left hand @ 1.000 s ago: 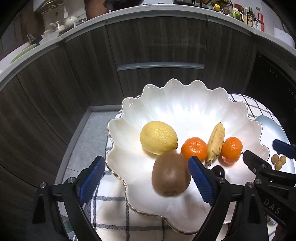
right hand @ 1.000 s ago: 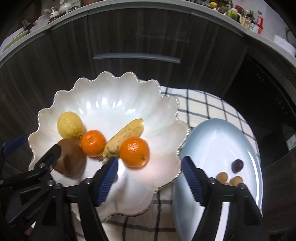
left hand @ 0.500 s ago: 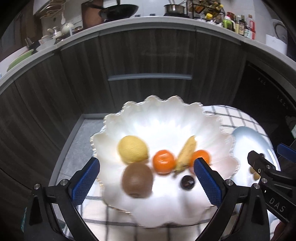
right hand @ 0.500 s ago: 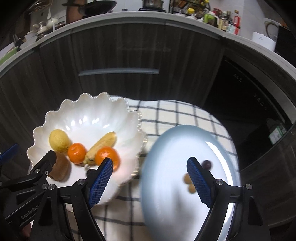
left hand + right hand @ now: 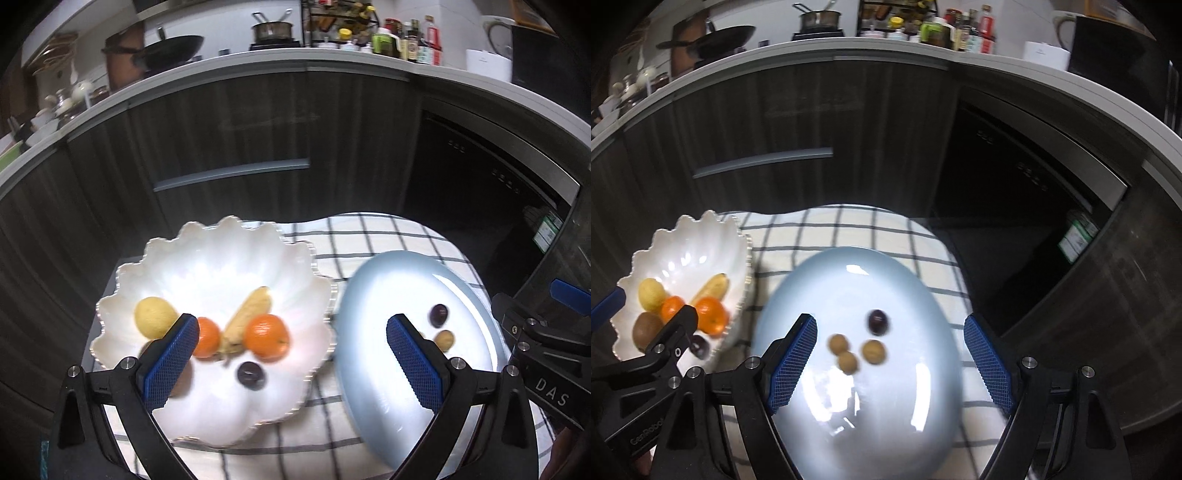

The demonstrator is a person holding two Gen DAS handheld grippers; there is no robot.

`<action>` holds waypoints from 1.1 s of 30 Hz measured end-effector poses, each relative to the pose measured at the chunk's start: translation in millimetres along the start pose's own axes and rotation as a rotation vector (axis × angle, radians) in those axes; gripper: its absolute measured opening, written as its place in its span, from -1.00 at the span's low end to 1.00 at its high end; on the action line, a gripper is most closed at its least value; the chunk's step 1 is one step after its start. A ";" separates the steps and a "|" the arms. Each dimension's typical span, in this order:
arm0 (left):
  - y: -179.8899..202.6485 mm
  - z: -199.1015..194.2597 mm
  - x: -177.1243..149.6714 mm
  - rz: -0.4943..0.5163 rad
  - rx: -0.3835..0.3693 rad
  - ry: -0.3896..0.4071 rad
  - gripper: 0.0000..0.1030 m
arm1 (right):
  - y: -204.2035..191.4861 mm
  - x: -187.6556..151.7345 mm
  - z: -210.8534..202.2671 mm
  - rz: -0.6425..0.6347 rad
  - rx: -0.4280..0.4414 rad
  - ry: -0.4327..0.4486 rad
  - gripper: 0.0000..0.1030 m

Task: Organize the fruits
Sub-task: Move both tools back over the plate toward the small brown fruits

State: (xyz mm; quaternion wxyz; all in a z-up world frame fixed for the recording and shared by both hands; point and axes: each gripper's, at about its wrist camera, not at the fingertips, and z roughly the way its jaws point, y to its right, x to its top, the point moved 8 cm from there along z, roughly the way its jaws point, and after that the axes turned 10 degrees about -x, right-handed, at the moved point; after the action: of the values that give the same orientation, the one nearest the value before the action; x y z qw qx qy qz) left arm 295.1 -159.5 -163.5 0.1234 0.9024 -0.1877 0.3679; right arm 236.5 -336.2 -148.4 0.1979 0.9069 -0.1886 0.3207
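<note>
A white scalloped bowl [image 5: 221,258] holds a lemon [image 5: 153,317], two mandarins [image 5: 266,336], a small banana [image 5: 249,314], a dark plum [image 5: 251,374] and a kiwi [image 5: 646,330]. A pale blue plate [image 5: 849,280] to its right holds a dark plum [image 5: 877,322] and three small tan fruits [image 5: 847,362]. My left gripper [image 5: 291,358] is open and empty above the bowl's right side. My right gripper [image 5: 890,362] is open and empty above the blue plate.
Both dishes stand on a small table with a black-and-white checked cloth [image 5: 369,236]. Dark wood kitchen cabinets [image 5: 229,140] and a built-in appliance [image 5: 480,184] stand behind it. A countertop with pans and bottles [image 5: 369,37] runs above.
Both grippers have pulled back and up and swung right. The bowl looks smaller, and the blue plate now lies under the right gripper. The left gripper no longer straddles the kiwi.
</note>
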 end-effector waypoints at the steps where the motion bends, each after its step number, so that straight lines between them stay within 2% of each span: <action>1: 6.6 1.3 -0.2 0.008 -0.005 -0.002 1.00 | 6.2 -1.8 1.0 0.005 -0.007 -0.001 0.61; 18: 75.9 39.4 -14.2 0.096 -0.061 -0.063 1.00 | 62.6 -24.6 41.9 0.075 -0.017 -0.056 0.60; 25: 96.3 60.9 -32.8 0.118 -0.082 -0.112 0.98 | 76.3 -33.5 61.5 0.078 -0.025 -0.067 0.60; 31: 105.0 79.4 -47.3 0.126 -0.074 -0.149 0.90 | 73.4 -37.1 75.3 0.063 -0.007 -0.077 0.60; 33: 107.6 86.5 -51.3 0.123 -0.077 -0.165 0.75 | 71.1 -37.8 78.8 0.058 -0.001 -0.079 0.60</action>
State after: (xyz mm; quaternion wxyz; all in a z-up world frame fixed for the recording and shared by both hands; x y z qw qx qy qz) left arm 268.6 -274.8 -251.3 0.1192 0.9109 -0.2663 0.2918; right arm 215.8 -426.3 -212.7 0.1815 0.9129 -0.2227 0.2900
